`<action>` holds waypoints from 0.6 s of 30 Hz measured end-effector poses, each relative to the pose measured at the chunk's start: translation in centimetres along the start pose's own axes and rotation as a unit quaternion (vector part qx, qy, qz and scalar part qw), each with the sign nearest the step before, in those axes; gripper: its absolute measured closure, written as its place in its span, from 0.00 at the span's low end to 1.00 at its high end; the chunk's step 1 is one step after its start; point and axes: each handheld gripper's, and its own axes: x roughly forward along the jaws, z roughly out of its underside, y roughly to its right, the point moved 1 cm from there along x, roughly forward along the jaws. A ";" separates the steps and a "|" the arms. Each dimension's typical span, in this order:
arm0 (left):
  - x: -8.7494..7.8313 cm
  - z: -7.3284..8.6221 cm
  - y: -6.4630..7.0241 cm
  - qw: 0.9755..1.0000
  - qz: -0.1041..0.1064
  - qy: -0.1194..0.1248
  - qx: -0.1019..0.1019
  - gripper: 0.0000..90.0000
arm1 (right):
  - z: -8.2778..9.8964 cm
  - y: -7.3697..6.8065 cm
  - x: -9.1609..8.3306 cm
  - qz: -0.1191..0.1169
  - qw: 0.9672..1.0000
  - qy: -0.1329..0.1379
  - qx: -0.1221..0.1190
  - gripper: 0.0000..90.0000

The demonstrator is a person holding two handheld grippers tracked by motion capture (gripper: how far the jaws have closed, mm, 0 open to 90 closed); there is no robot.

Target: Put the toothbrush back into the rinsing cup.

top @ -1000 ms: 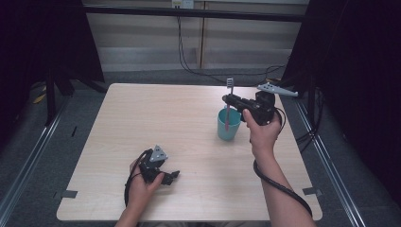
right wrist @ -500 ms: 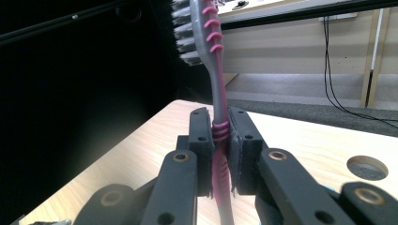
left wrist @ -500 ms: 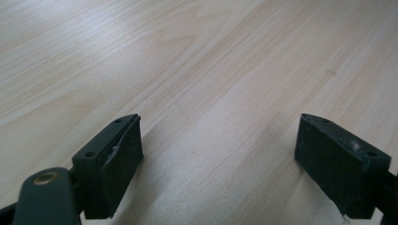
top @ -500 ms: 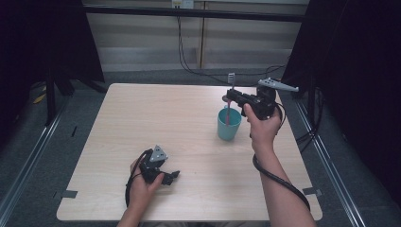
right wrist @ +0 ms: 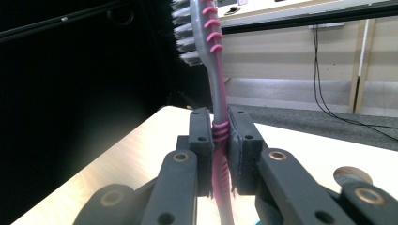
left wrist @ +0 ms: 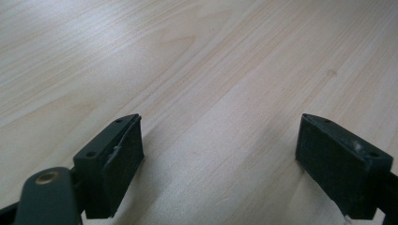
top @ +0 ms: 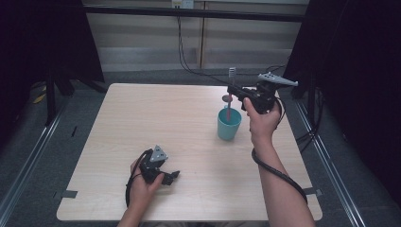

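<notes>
We see the right gripper point(top: 235, 92) raised above the far right part of the table point(top: 142, 123), its fingers point(right wrist: 202, 140) clenched on the handle of a pink and grey toothbrush point(top: 230, 97). The toothbrush stands upright, bristles on top, its lower end down inside the teal cup point(top: 229, 125) just beneath. The left gripper point(top: 171, 176) rests on the near left of the table, its fingers point(left wrist: 112, 159) released wide over bare wood.
</notes>
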 end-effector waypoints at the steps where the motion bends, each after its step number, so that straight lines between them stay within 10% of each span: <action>1: 0.0 0.0 0.0 1.000 0.000 0.000 0.000 0.17 | 0.0 0.1 0.1 0.002 1.000 0.001 0.001 0.90; 18: 0.0 0.0 0.0 1.000 0.001 0.001 0.002 0.17 | 1.9 2.4 1.2 0.026 1.000 0.002 0.009 0.90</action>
